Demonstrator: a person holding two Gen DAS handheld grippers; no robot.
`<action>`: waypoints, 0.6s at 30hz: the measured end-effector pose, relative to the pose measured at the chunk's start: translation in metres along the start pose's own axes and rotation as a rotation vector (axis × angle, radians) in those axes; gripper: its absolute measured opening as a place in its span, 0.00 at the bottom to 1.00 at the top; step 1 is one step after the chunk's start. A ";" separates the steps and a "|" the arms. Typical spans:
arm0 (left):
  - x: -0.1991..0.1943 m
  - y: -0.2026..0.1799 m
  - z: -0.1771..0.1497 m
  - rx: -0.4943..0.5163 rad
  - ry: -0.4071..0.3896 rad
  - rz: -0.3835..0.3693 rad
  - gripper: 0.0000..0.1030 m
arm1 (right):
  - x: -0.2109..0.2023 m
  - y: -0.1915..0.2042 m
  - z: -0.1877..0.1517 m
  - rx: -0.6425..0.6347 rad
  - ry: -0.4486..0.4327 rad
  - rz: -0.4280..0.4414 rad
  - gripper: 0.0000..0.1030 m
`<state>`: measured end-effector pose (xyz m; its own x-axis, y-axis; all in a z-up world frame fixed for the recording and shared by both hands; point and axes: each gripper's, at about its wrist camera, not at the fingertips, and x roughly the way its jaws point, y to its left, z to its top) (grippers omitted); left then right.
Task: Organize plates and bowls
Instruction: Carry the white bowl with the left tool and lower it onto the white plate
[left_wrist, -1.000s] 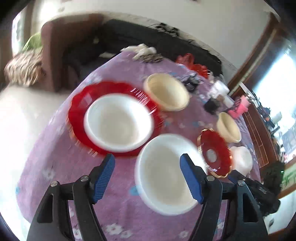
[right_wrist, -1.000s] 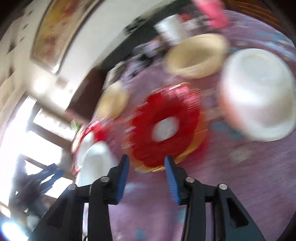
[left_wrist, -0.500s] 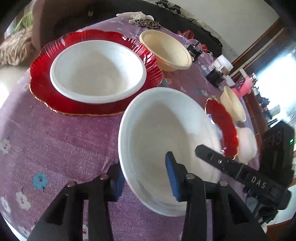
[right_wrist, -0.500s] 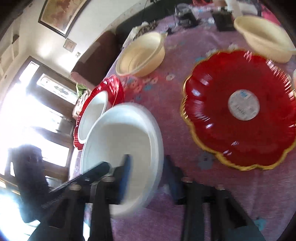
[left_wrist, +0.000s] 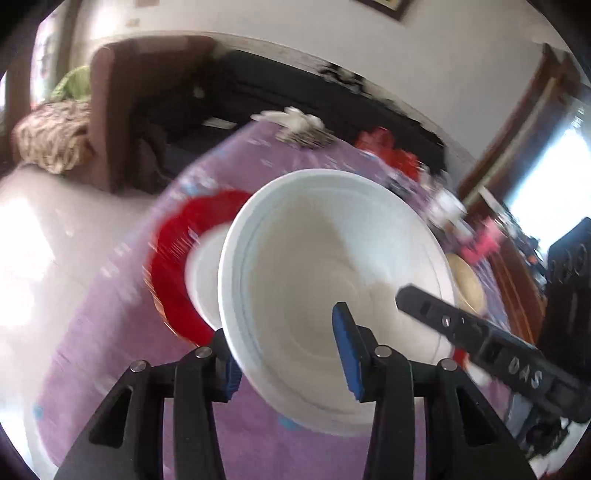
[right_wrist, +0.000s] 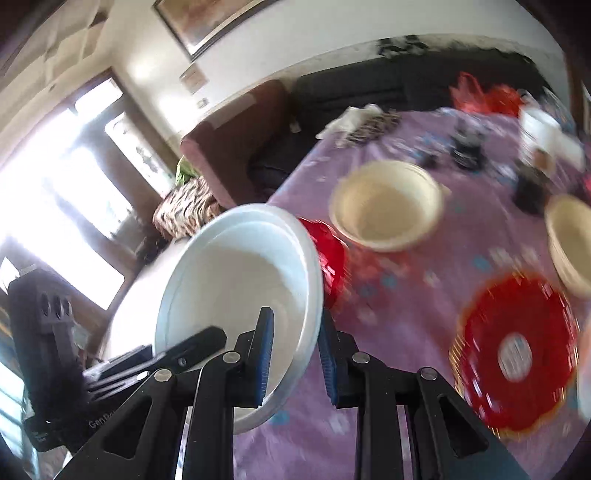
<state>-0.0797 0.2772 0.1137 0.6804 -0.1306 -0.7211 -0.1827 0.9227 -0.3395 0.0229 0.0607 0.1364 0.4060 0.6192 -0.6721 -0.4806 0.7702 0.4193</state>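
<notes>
A: Purple flowered tablecloth (right_wrist: 424, 295) fills both wrist views, dark sofa and brown armchair behind it. What have I got in the tools?

B: My left gripper (left_wrist: 291, 354) is clamped on the near rim of the white bowl (left_wrist: 332, 280), 1 blue pad inside, 1 outside. Log says its jaws are opening a touch, but the pads look pressed on the rim.

A: And my right gripper (right_wrist: 295, 354)?

B: Clenched on the same white bowl (right_wrist: 240, 295), opposite rim, 1 pad each side of the wall. So 2 tools, 1 bowl, and it's tilted, off the cloth.

A: What's around it?

B: Left view: big red plate (left_wrist: 177, 273) just behind the held bowl, with a 2nd white bowl (left_wrist: 201, 273) sitting in it, mostly hidden. Blurry.

A: Right view?

B: Cream bowl (right_wrist: 386, 206) past the held one, another cream bowl (right_wrist: 570, 247) at the right edge, and a small red plate (right_wrist: 517, 354) with a white sticker near me on the right. Clutter at the far end, too smeared to name.
</notes>
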 end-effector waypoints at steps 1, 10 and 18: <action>0.003 0.009 0.006 -0.009 0.001 0.018 0.41 | 0.014 0.007 0.006 -0.011 0.020 -0.004 0.26; 0.068 0.053 0.032 -0.061 0.110 0.118 0.41 | 0.090 0.013 0.018 -0.037 0.124 -0.066 0.26; 0.088 0.053 0.027 -0.028 0.148 0.109 0.43 | 0.100 0.001 0.019 -0.043 0.133 -0.113 0.26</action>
<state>-0.0106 0.3243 0.0489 0.5437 -0.0845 -0.8350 -0.2705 0.9242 -0.2696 0.0775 0.1262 0.0814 0.3542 0.5007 -0.7898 -0.4717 0.8249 0.3115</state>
